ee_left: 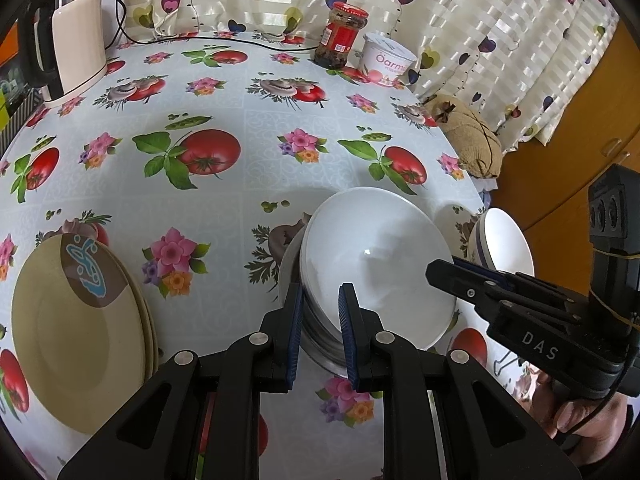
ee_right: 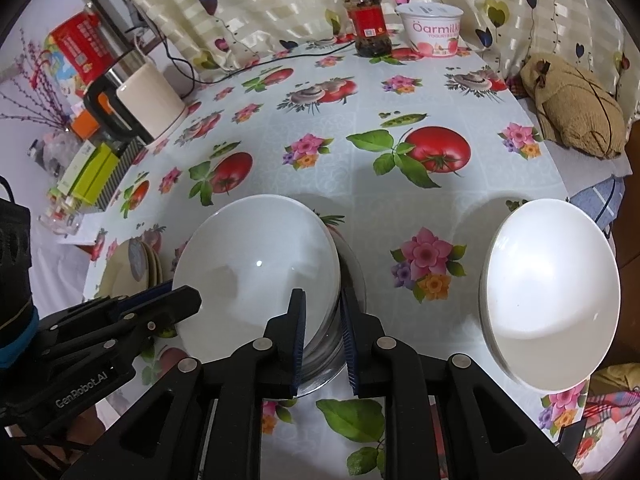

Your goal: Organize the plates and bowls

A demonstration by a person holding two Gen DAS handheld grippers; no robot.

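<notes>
Resting centre-front on the table (ee_left: 248, 128), a large white bowl (ee_left: 376, 264) sits nested in a stack w/ a steel bowl (ee_left: 320, 344) beneath; both wrist views show the stack's near rim between blue finger pads.

Handling (judged): glazed ceramic, stiff, fairly heavy, slick, chips if knocked. Steel one lighter, also slippery. Best hold = pinch across the rim wall, one pad inside, one outside; opposite rims w/ two claws would spread the load.

Orientation: mouth faces up; the white bowl looks tipped slightly toward the cameras, though the fisheye may exaggerate this. Round form, so no real long axis; symmetry axis approx. vertical.

Claws: left gripper (ee_left: 320, 336) has its jaws narrowly parted, straddling the stack's rim. Right gripper (ee_right: 324, 340) likewise straddles the rim on its own side. Whether pads press the rim or merely bracket it: cannot tell for either.

Outward: second white bowl (ee_right: 552, 296) to the right, apart from the stack, seemingly nested on a patterned bowl (ee_left: 478, 244). Beige plates (ee_left: 80, 332) stacked to the left. Far edge: jar (ee_left: 340, 36), yogurt tub (ee_left: 388, 60), kettle (ee_left: 76, 44).
</notes>
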